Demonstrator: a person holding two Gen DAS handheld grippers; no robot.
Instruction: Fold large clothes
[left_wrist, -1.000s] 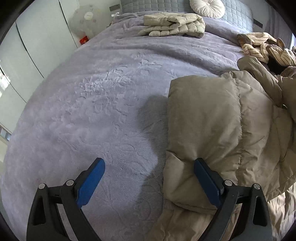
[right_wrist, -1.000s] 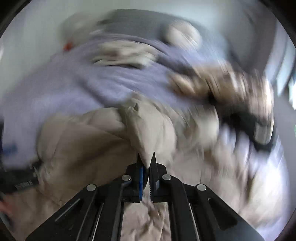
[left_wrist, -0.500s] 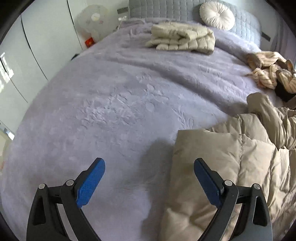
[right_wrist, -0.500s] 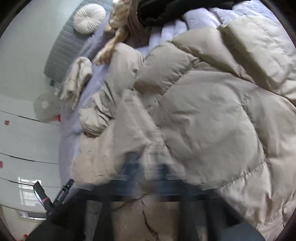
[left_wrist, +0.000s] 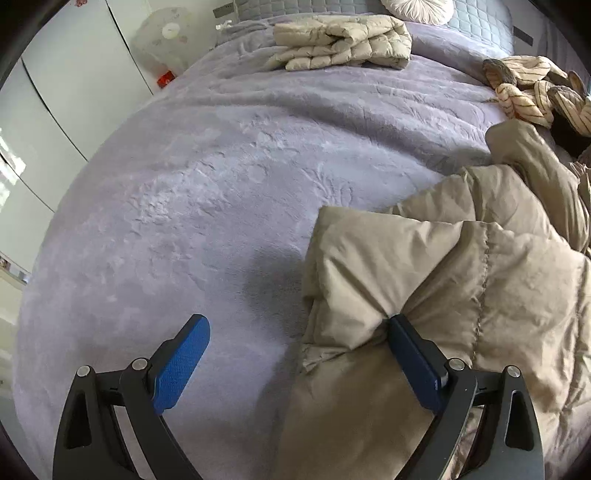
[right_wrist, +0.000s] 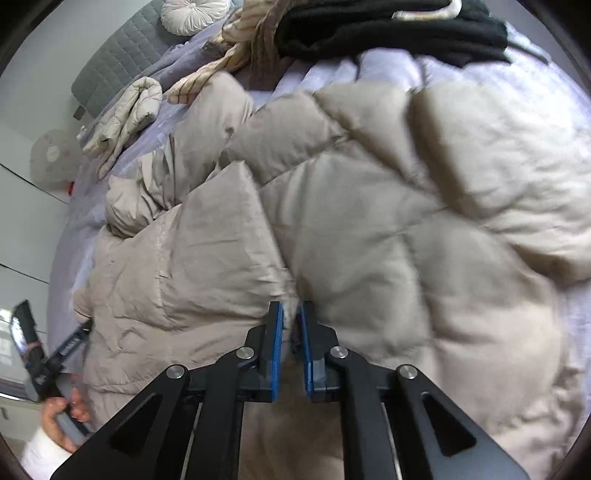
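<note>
Jaws of the right gripper (right_wrist: 290, 314) have just been opening and stand narrow, a fold of the beige puffer coat (right_wrist: 369, 221) between them at lower centre. Left gripper (left_wrist: 295, 332) jaws gape wide, one finger (left_wrist: 413, 354) against the coat's edge on the purple bed (left_wrist: 221, 166).

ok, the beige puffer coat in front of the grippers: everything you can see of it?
The beige puffer coat is quilted in big puffy panels with stitched seams, in a matte, slightly crinkled shell. It lies heaped and partly folded on the purple bedspread, one sleeve lying toward the striped garment. The right gripper has a fold between its jaws, which have just been opening. The left gripper, open, straddles its edge.
</note>
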